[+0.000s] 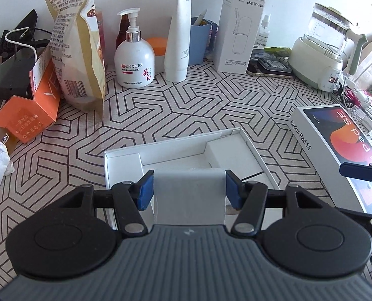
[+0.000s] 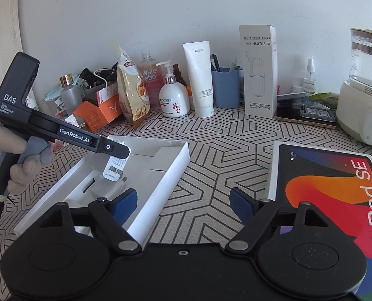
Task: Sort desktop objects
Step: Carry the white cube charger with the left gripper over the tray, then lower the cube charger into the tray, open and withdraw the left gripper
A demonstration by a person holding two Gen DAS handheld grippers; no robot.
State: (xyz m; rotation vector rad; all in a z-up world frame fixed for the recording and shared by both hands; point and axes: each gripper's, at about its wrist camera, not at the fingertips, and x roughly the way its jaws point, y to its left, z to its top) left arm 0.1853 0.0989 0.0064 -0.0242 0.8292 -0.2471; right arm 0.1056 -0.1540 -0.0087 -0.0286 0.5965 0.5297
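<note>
The left gripper [image 1: 188,189] is clamped on a white leaflet [image 1: 188,195], both blue pads pressing its edges, above the open white box tray [image 1: 257,159]. The right gripper [image 2: 183,200] has its jaws parted with nothing between them, over the patterned tablecloth [image 2: 223,138] between the tray and the Redmi Pad SE lid [image 2: 323,190]. Farther back, along the wall, stand a snack bag [image 1: 78,50], a white pump bottle [image 1: 134,60], a white tube [image 1: 179,37], a tall white carton [image 1: 241,25] and a kettle [image 1: 323,47].
</note>
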